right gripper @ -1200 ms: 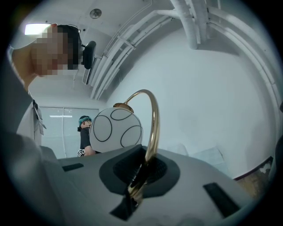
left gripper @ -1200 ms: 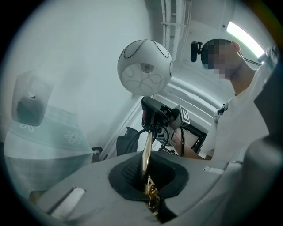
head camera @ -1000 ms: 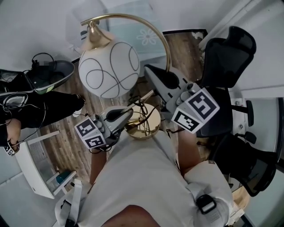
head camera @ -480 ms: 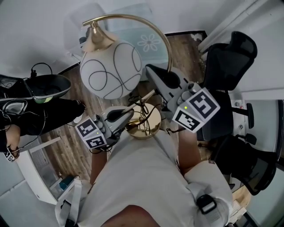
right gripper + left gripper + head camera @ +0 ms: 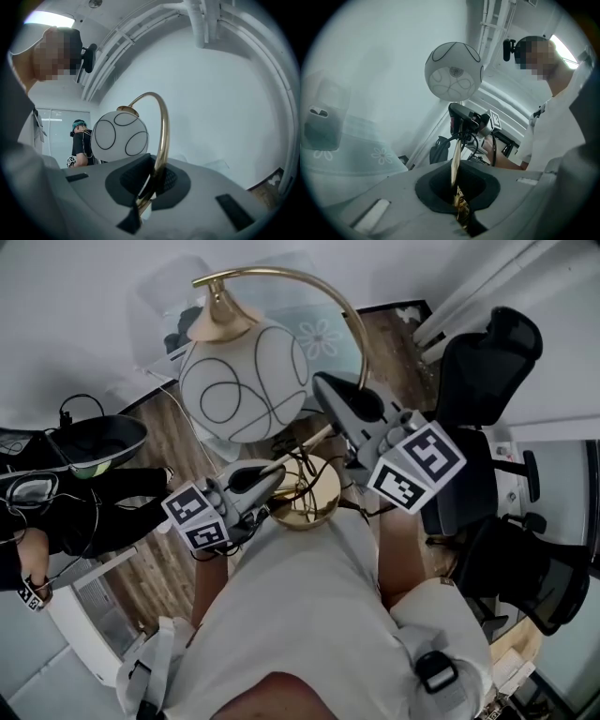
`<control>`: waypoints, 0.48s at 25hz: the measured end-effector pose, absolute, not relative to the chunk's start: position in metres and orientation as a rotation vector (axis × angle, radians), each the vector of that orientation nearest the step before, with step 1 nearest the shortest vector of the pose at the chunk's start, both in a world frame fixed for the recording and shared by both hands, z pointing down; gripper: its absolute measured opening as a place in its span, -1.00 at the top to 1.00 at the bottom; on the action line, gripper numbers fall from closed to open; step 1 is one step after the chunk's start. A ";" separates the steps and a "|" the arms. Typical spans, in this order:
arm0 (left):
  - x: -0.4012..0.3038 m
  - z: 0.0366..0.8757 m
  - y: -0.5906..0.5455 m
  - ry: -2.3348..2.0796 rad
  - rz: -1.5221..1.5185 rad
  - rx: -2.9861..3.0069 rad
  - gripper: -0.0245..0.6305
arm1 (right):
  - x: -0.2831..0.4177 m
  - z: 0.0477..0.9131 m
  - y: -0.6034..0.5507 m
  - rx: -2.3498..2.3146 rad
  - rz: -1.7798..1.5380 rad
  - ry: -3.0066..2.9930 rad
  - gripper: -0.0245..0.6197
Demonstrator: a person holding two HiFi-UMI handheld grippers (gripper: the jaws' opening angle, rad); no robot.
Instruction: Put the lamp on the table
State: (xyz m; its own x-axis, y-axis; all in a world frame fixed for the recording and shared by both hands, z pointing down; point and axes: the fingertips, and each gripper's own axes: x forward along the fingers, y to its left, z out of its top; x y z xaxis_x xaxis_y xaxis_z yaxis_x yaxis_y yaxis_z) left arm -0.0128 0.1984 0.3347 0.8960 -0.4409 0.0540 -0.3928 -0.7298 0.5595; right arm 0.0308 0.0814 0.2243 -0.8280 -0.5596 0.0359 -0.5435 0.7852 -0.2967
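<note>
The lamp hangs in the air in front of me. Its white globe shade has black loops, and a gold arc stem runs down to a round gold base. My left gripper is shut on the lamp down by the base, where a thin gold strip shows between its jaws. My right gripper is shut on the arc stem higher up. The shade hangs just beyond it. A pale table with a flower print lies behind the lamp.
Black cables lie tangled over the lamp base. Black office chairs stand at the right. A person in black sits at the left, by a white rack. Under the lamp is wood floor.
The lamp, held in both grippers, has drifted right and toward the flower-print table. The person and rack at the left have slid down and out of view. Both grips are unchanged.
</note>
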 end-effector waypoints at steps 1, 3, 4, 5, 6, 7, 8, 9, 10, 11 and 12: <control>-0.016 0.335 0.194 -0.594 -0.107 2.476 0.93 | 0.028 0.225 0.078 -0.910 -0.462 2.913 0.93; -0.022 0.335 0.187 -0.587 -0.103 2.475 0.93 | 0.023 0.224 0.071 -0.919 -0.465 2.908 0.93; -0.023 0.335 0.183 -0.583 -0.103 2.474 0.93 | 0.022 0.224 0.067 -0.922 -0.464 2.908 0.93; -0.024 0.334 0.179 -0.580 -0.104 2.473 0.93 | 0.022 0.223 0.064 -0.924 -0.463 2.909 0.93; -0.025 0.335 0.176 -0.578 -0.105 2.472 0.93 | 0.021 0.223 0.061 -0.925 -0.462 2.910 0.93; -0.025 0.335 0.172 -0.576 -0.106 2.471 0.93 | 0.021 0.223 0.057 -0.925 -0.462 2.911 0.93; -0.024 0.335 0.168 -0.575 -0.108 2.470 0.93 | 0.021 0.224 0.054 -0.923 -0.462 2.911 0.93; -0.023 0.336 0.165 -0.573 -0.112 2.469 0.93 | 0.022 0.223 0.050 -0.918 -0.461 2.912 0.93; -0.022 0.336 0.161 -0.571 -0.116 2.469 0.93 | 0.022 0.223 0.047 -0.911 -0.458 2.913 0.93; -0.022 0.336 0.157 -0.569 -0.122 2.468 0.93 | 0.022 0.223 0.043 -0.900 -0.454 2.915 0.93; -0.021 0.336 0.154 -0.569 -0.129 2.467 0.93 | 0.022 0.222 0.039 -0.888 -0.449 2.916 0.93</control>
State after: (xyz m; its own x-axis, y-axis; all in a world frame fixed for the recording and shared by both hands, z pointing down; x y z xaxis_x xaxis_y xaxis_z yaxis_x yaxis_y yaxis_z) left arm -0.0211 0.1536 0.3361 0.9034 -0.4271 0.0377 -0.3692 -0.7301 0.5751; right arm 0.0216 0.0394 0.2220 -0.8324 -0.5535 0.0270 -0.5360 0.7917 -0.2931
